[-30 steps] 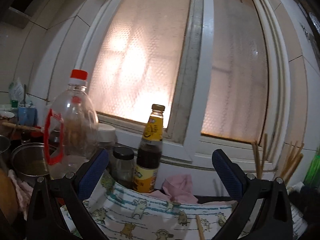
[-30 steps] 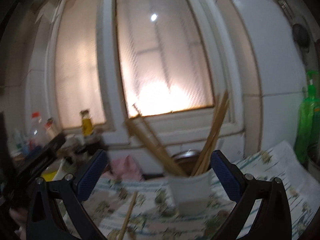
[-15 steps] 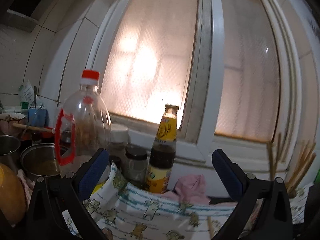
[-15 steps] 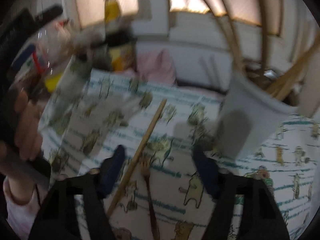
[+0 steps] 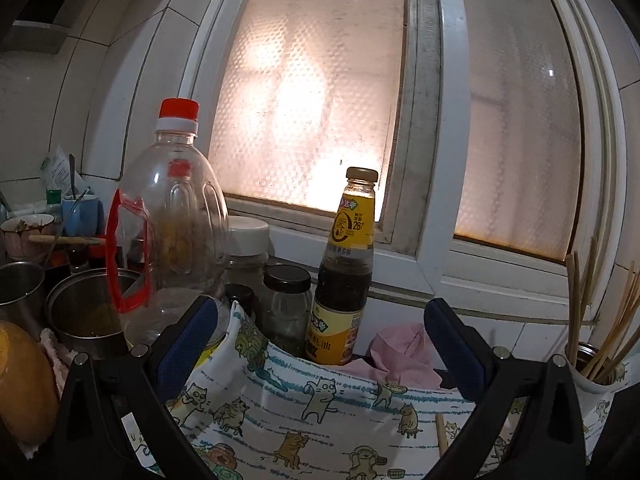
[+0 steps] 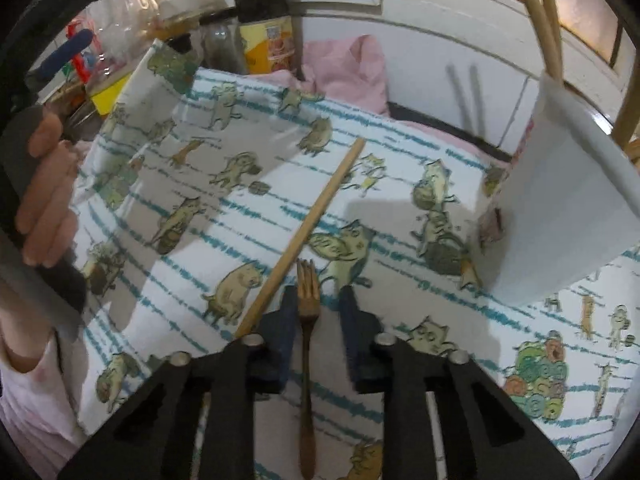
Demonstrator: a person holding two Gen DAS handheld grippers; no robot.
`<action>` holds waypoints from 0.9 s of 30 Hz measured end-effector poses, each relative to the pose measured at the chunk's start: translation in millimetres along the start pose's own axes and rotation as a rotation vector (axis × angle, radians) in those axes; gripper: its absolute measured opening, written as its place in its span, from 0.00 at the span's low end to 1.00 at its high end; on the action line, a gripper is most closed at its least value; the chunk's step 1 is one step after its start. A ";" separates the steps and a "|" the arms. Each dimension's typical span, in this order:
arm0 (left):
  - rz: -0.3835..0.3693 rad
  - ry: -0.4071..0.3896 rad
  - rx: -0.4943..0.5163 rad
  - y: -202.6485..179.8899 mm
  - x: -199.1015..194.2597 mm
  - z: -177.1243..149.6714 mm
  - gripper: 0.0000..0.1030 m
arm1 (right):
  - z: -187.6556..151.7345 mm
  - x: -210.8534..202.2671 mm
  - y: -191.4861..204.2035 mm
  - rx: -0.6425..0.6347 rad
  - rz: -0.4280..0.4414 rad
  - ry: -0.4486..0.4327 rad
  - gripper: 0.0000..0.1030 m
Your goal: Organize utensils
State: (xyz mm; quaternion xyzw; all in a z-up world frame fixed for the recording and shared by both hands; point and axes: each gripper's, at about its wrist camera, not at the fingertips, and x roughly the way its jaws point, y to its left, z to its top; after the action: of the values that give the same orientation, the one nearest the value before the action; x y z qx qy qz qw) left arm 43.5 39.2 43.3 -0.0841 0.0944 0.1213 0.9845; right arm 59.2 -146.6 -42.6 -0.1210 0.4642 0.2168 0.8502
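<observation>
In the right wrist view a small bronze fork [image 6: 307, 332] lies on the cat-print cloth [image 6: 192, 184], tines pointing away. My right gripper [image 6: 318, 300] is lowered over it, its jaws part closed with the fork's neck between them and small gaps on both sides. A single wooden chopstick [image 6: 308, 232] lies diagonally just left of the fork. A white cup [image 6: 560, 216] holding several chopsticks stands at the right; it also shows in the left wrist view [image 5: 592, 390]. My left gripper [image 5: 320, 340] is wide open and empty, held above the cloth's far edge.
Along the windowsill stand a sauce bottle [image 5: 346, 276], a clear plastic bottle with a red cap [image 5: 172, 216], jars [image 5: 286, 304], a steel pot [image 5: 86, 312] and a pink rag [image 5: 404, 354]. The hand holding the left gripper [image 6: 44, 200] is at the left.
My right gripper has tipped down from facing the window to the cloth and narrowed around the fork. The left gripper has drifted slightly, still open.
</observation>
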 end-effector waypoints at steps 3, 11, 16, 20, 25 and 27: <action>-0.008 0.020 0.000 -0.2 2.9 -0.7 1.00 | 1.1 0.9 -4.0 0.008 -0.007 -0.016 0.04; -0.142 0.194 0.045 -11.6 28.3 -9.0 1.00 | 13.2 -5.1 -36.1 0.142 0.079 -0.083 0.02; -0.198 0.446 0.145 -37.3 65.8 -35.9 0.95 | 14.7 -7.2 -45.7 0.184 0.082 -0.064 0.02; -0.332 0.612 0.179 -62.0 84.4 -58.5 0.74 | 13.8 -11.6 -45.6 0.191 0.058 -0.091 0.02; -0.427 0.753 0.208 -83.7 96.1 -76.7 0.46 | 12.9 -34.3 -44.3 0.191 0.027 -0.204 0.02; -0.412 0.772 0.246 -88.9 94.8 -82.4 0.32 | 12.4 -48.5 -47.1 0.197 -0.003 -0.281 0.02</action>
State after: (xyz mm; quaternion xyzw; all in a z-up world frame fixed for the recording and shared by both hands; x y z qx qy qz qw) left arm 142.8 -40.2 -43.4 -0.0226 0.4495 -0.1295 0.8835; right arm 67.9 -195.2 5.1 -0.0062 0.3598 0.1837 0.9148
